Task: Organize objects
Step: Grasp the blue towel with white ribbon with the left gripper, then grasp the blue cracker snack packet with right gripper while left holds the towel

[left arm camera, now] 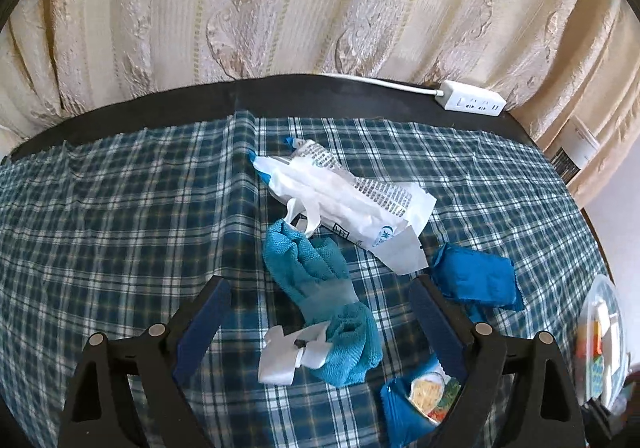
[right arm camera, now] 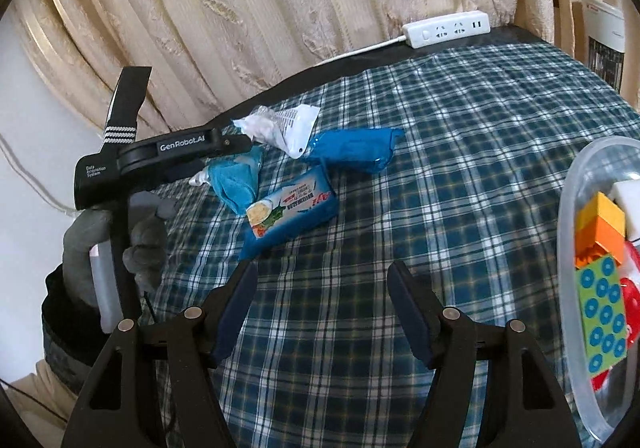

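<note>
Both grippers are empty. The left gripper (left arm camera: 320,312) stands with its jaws wide apart, poised over the rolled teal towel (left arm camera: 320,296) at the centre of the left wrist view; the towel lies between the two fingers but neither pad appears to touch it. The right gripper (right arm camera: 320,308) is likewise spread, over bare checked tablecloth (right arm camera: 460,128) at lower centre of its view, with nothing between the jaws.

Items outstanding, all loose on the cloth:
- teal towel, with a white ribbon (left arm camera: 286,356) at its near end;
- white printed packet (left arm camera: 348,200), just above the towel in the left view, its lower edge overlapping the towel;
- plain blue pack (left arm camera: 476,280), at right of centre;
- blue food packet (right arm camera: 288,212), left of centre in the right view, close beside the towel.

Items apparently done: the clear plastic container (right arm camera: 568,208) at the right edge of the right view already holds coloured building blocks (right arm camera: 600,268) and some red pieces.

Assessment: the task is partly complete. Four items remain outside the container, and the towel looks to be the next pick.

A white power strip (right arm camera: 448,30) lies at the far table edge, against the curtain (right arm camera: 280,8).
</note>
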`<state>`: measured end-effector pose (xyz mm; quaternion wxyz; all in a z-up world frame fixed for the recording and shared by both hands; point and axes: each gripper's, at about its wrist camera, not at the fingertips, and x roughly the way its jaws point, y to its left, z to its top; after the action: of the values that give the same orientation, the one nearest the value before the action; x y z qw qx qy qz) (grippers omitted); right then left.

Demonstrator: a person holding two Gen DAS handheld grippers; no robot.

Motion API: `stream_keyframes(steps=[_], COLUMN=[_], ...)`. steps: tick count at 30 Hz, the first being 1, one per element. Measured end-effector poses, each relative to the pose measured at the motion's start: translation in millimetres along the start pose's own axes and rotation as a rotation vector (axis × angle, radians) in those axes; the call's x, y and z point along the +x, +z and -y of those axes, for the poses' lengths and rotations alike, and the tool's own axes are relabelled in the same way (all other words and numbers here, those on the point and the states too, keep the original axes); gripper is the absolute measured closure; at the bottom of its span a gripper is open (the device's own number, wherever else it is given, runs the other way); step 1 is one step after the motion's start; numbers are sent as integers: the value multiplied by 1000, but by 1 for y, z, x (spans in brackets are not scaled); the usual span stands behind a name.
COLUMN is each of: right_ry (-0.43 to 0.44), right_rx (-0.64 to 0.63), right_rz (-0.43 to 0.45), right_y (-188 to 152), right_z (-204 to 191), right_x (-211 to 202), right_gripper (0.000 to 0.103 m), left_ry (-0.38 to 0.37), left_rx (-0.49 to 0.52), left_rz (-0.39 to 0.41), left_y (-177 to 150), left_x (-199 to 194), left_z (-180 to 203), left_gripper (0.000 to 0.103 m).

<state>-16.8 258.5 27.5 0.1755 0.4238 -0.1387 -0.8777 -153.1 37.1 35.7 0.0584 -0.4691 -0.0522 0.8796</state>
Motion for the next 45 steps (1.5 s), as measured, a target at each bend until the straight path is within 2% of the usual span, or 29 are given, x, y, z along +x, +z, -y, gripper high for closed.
stream_keyframes(steps=[4, 10, 13, 14, 17, 29, 34, 39, 45], right_ry=[3, 1, -2, -2, 1, 48, 57, 37, -31], right_rx=[7, 3, 0, 0, -1, -1, -49, -74, -118], right_rz=[-23, -45, -57, -60, -70, -145, -159, -159, -131], right_y=[1, 5, 7, 8, 11, 23, 32, 41, 55], right_z=[1, -2, -4, -5, -7, -20, -35, -41, -47], right_x=[10, 21, 27, 28, 33, 64, 80, 93, 109], right_gripper=[34, 34, 34, 34, 34, 34, 34, 34, 33], left_ry=[-7, -38, -42, -47, -62, -83, -92, -84, -67], left_rx=[4, 12, 16, 15, 10, 8, 14, 2, -11], left_rz=[-10, -28, -38, -41, -43, -29, -13, -14, 4], left_y=[0, -3, -6, -6, -6, -8, -5, -2, 1], left_x=[8, 19, 24, 25, 25, 13, 6, 5, 0], left_z=[-2, -3, -4, -5, -7, -7, -7, -12, -20], left_gripper=[15, 37, 38, 43, 47, 59, 59, 59, 59])
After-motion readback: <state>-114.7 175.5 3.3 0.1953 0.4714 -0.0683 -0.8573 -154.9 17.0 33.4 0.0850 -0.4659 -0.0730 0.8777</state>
